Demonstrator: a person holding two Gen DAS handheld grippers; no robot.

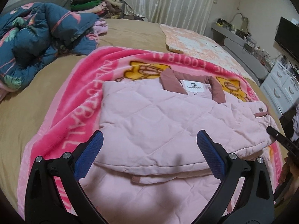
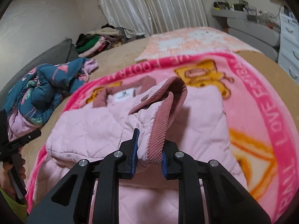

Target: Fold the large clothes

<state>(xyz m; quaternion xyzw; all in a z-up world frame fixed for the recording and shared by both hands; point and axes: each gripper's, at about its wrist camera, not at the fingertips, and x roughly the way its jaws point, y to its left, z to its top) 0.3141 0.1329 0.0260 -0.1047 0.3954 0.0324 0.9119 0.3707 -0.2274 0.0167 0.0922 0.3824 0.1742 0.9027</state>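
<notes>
A pale pink quilted jacket (image 1: 153,123) with a dusty-rose corduroy collar lies partly folded on a pink fleece blanket (image 1: 82,97) on the bed. My left gripper (image 1: 149,145) is open and empty, hovering over the jacket's near fold. My right gripper (image 2: 149,149) is shut on the jacket's sleeve end with its rose corduroy cuff (image 2: 158,127), lifted over the jacket (image 2: 89,128). The right gripper's body also shows at the right edge of the left wrist view (image 1: 280,140).
A dark blue floral quilt (image 1: 37,39) is bunched at the left of the tan bed (image 1: 130,35). A pile of clothes (image 1: 97,3) sits at the far side. A peach patterned blanket (image 1: 196,39) lies beyond. White drawers (image 1: 282,87) stand right.
</notes>
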